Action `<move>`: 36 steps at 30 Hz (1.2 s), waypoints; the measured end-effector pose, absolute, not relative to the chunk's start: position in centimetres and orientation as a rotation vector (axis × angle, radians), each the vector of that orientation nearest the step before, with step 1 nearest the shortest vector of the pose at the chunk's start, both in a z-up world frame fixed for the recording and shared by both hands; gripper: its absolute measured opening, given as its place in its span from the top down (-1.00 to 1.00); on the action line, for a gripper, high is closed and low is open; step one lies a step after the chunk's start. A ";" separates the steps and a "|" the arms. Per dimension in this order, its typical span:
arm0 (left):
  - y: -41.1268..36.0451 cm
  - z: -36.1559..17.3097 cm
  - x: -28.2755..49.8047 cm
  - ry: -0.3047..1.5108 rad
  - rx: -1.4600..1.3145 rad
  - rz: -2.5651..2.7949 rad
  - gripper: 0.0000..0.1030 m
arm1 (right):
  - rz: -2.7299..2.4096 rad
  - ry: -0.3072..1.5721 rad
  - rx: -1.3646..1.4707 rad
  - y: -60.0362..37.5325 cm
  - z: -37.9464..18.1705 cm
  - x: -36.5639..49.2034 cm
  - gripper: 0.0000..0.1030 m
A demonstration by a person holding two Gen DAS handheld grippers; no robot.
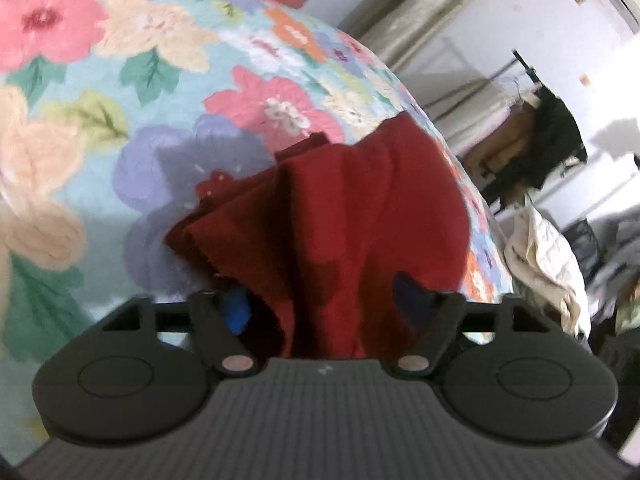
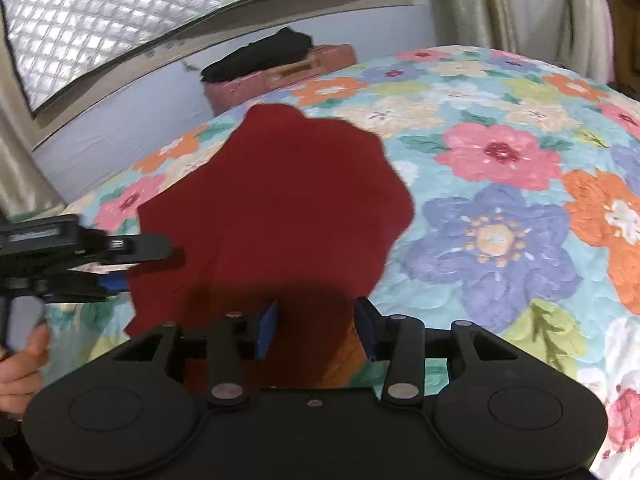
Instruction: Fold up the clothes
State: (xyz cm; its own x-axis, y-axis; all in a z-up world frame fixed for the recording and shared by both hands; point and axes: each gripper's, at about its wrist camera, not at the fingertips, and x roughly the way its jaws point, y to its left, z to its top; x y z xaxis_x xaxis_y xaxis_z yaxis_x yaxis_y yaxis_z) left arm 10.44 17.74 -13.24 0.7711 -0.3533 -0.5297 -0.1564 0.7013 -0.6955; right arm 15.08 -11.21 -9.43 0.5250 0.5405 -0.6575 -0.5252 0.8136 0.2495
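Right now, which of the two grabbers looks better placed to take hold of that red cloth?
Probably the left gripper: the red cloth bunches up between its open fingers. The right gripper is open too, with only the cloth's near edge between its pads.

Both wrist cameras look forward along their fingers, close above the flowered bedspread (image 1: 152, 80); both views share the red cloth (image 2: 272, 200).
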 end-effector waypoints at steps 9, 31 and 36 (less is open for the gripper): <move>16.0 -9.9 8.7 0.529 -0.594 0.002 0.91 | 0.655 0.816 0.066 -11.7 -10.1 14.5 0.03; 17.4 -12.0 9.5 0.769 -0.615 0.107 0.79 | 0.708 0.585 -0.340 -3.1 -5.9 20.2 0.03; 18.6 -11.2 9.4 0.862 -0.660 0.157 0.52 | 0.735 0.725 -0.311 -2.0 -9.2 23.0 0.01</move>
